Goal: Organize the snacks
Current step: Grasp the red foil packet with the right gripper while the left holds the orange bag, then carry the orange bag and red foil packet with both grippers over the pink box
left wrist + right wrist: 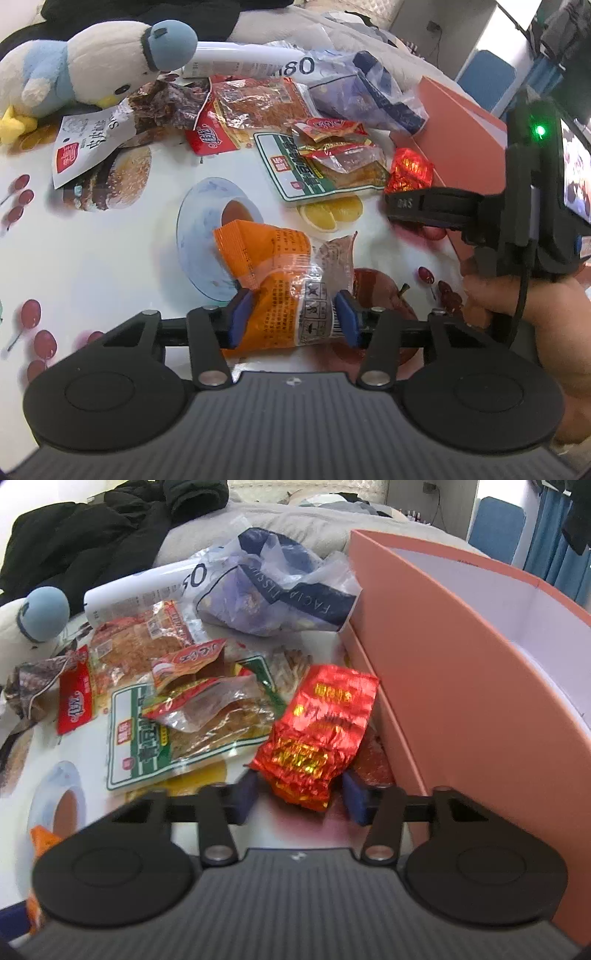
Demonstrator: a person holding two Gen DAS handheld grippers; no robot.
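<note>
Two hand-held grippers: left (293,319) pinches one orange packet (273,280) (crinkled), right (301,797) straddles one red packet (317,734), ungripped.

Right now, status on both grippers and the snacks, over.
Left gripper clamped on orange packet. Right gripper straddling red foil packet, pads not pressing. Pink box tight beside it; snack pile unsorted.

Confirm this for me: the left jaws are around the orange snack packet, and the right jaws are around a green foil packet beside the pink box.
One thing is wrong: the foil packet between the right jaws is red with gold print, not green, as the right wrist view shows. The rest stands: it lies beside the pink box, and the left jaws are around the orange snack packet.
</note>
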